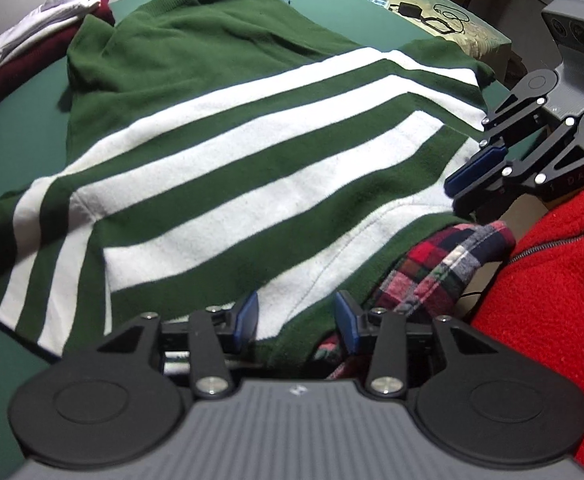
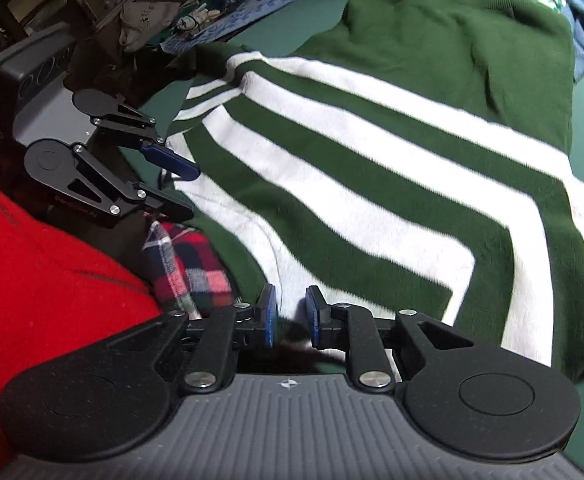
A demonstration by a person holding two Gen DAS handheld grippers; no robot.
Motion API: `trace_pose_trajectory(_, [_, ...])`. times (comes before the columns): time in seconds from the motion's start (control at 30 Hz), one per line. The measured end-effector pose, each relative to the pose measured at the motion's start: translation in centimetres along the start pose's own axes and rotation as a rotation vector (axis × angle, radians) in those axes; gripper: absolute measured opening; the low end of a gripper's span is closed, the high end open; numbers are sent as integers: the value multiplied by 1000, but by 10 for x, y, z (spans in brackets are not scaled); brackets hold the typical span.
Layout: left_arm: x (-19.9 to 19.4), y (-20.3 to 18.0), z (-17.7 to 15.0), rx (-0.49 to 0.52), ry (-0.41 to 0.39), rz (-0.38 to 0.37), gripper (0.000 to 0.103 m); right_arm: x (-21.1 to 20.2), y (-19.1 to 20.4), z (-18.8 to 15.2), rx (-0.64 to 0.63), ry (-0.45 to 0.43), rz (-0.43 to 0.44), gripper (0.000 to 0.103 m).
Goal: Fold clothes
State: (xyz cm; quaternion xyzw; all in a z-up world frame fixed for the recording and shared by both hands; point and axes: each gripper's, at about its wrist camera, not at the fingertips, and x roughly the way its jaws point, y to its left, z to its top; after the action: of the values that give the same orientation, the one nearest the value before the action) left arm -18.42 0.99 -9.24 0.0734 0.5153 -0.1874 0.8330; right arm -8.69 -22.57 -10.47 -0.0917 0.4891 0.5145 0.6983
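Two hand-held grippers, left hand-held gripper (image 1: 296, 316) and right hand-held gripper (image 2: 291, 316), hung parted and empty over the near hem of the striped green sweater (image 1: 219, 152), spread on the bed (image 1: 11, 140). A neat fold would need matched, level pinches.

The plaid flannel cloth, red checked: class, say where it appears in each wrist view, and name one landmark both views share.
Left wrist view: the plaid flannel cloth sits lower right, poking out from under the striped sweater's near edge, beside the red fleece.
Right wrist view: the cloth sits lower left, between the fleece and the sweater.
Shared landmark: the sweater's green and white stripes.
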Motion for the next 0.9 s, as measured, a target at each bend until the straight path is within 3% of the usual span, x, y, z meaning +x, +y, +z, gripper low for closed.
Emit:
trace_pose_trajectory(0.2, [-3, 1, 6, 16, 25, -15, 47, -15, -12, 5, 109, -12, 49, 19])
trace_pose_trajectory(0.27, [-13, 7, 14, 38, 17, 13, 44, -20, -17, 8, 149, -24, 64, 19])
trace_pose_trajectory(0.33, [-25, 17, 24, 72, -13, 53, 47, -37, -27, 24, 179, -104, 39, 21])
trace_pose_trajectory(0.47, [-38, 56, 60, 144, -80, 121, 52, -36, -49, 58, 213, -167, -132, 25])
trace_pose_trajectory(0.57, [-32, 100, 97, 143, -175, 195, 69, -21, -64, 84, 196, -148, -343, 25])
trace_pose_trajectory(0.6, [-27, 118, 110, 113, -197, 203, 70, -18, -70, 92, 207, -152, -385, 25])
trace_pose_trajectory(0.73, [6, 171, 158, -13, -226, 192, 70, -9, -92, 112, 249, -124, -389, 25])
trace_pose_trajectory(0.9, [49, 201, 188, -38, -234, 181, 69, 13, -87, 121, 273, -93, -386, 25])
